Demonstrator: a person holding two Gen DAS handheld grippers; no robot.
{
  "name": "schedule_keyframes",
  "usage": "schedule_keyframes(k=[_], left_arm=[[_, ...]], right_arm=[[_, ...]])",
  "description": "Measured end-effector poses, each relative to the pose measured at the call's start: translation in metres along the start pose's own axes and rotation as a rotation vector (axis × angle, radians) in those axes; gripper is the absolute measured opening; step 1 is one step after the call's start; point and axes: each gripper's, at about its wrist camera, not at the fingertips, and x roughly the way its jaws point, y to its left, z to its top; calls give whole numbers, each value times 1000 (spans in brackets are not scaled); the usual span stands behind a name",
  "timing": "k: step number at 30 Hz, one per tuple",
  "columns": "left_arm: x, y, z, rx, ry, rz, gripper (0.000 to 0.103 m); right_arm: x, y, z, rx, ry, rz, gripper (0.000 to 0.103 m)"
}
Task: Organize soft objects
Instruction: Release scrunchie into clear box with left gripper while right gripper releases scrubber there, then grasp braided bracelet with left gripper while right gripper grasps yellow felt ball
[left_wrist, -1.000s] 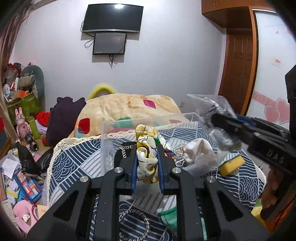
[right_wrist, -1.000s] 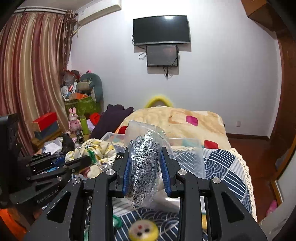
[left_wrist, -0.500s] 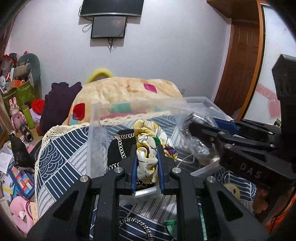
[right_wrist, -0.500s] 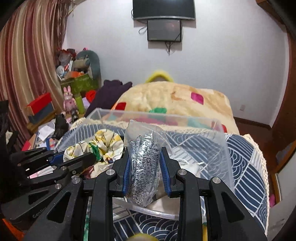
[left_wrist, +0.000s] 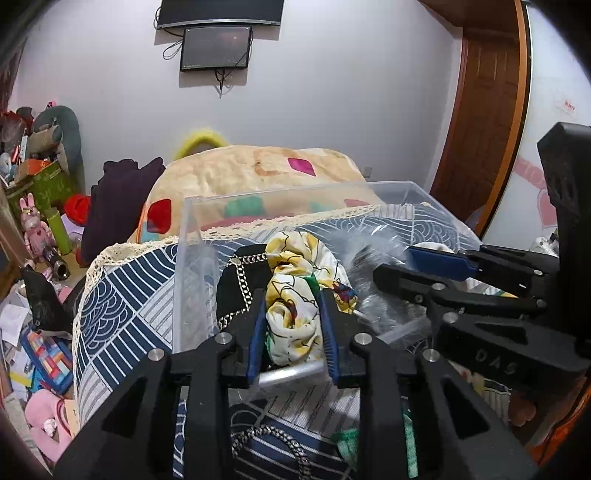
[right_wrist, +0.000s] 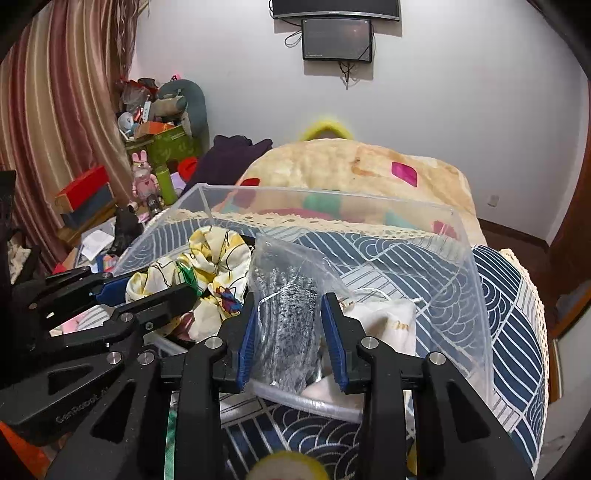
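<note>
while clamped, scrunchie (left_wrist: 291, 295) over bin (left_wrist: 192, 236)

Blue wave-patterned bedspread (right_wrist: 509, 306) with lace edging — clear plastic bin (right_wrist: 461, 236) directly upon it, patchwork blanket (left_wrist: 258, 173) behind.

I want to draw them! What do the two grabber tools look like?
Both grippers, left and right, are black angular plastic frames with silver round screws and blue-padded fingers. The right one has raised "DAS" letters; the left shows "GenRobot" lettering. No cables or sleeves show.
</note>
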Motion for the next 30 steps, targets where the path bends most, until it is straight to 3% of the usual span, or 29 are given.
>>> schedule_keyframes(k=[7,10,18,20,22,30], left_arm=[[-19,0,-2,-27,-22,-28,32],[-34,-2,0,-30,-54,-34,43],[-82,-7,1,-7,-155,-25,73],[-93,-7,-1,-7,-174,-20,85],[-101,-6,-3,-10,-192,-17,90],[-104,-4,-30,7,-149,14,92]], right_arm=[[-27,0,0,-3,-69,4,41],[-43,0,-1,-5,-113,4,45],[-76,3,-5,-14,-209,-13,71],[-82,4,-10,-21,-225,-24,78],[-84,4,-14,-20,-230,-24,80],[-79,-4,-38,15,-189,-16,80]])
